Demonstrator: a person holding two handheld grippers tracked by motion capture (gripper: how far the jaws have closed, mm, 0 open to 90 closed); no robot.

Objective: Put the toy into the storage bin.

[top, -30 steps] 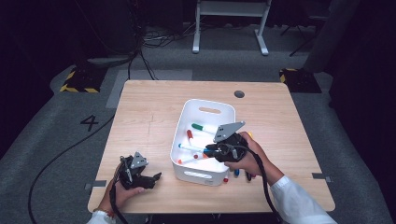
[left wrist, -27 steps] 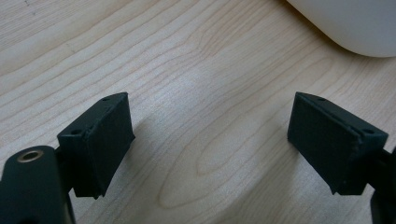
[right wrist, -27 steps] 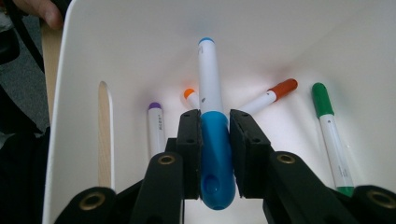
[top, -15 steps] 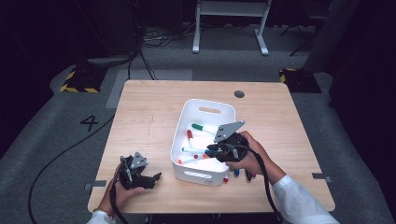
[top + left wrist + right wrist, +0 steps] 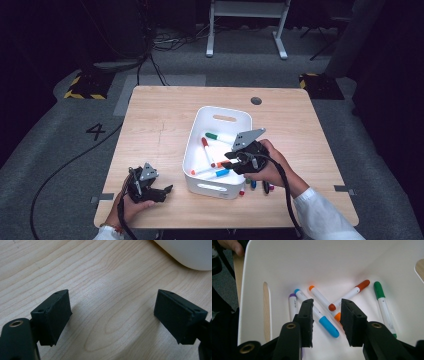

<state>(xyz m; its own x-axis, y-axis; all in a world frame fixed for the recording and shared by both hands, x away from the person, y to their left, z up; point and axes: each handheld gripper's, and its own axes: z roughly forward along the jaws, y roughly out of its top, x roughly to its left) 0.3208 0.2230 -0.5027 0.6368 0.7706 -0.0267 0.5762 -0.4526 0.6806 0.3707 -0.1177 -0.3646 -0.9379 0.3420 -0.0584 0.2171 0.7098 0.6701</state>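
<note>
Right tongs (image 5: 325, 322) over the white bin (image 5: 199, 145), jaws just parted a little, gripping nothing. Below them, blue-capped marker (image 5: 317, 313) flat on the bin floor, long axis slanting, cap toward the camera; partly hidden behind the jaws. Green marker (image 5: 384, 307) cut off below. Left tongs (image 5: 112, 320) wide apart, empty, above bare table (image 5: 100, 277).

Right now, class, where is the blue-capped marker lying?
In the right gripper view, the blue-capped marker lies on the floor of the white bin, between the purple-capped marker and the orange-capped marker.
</note>
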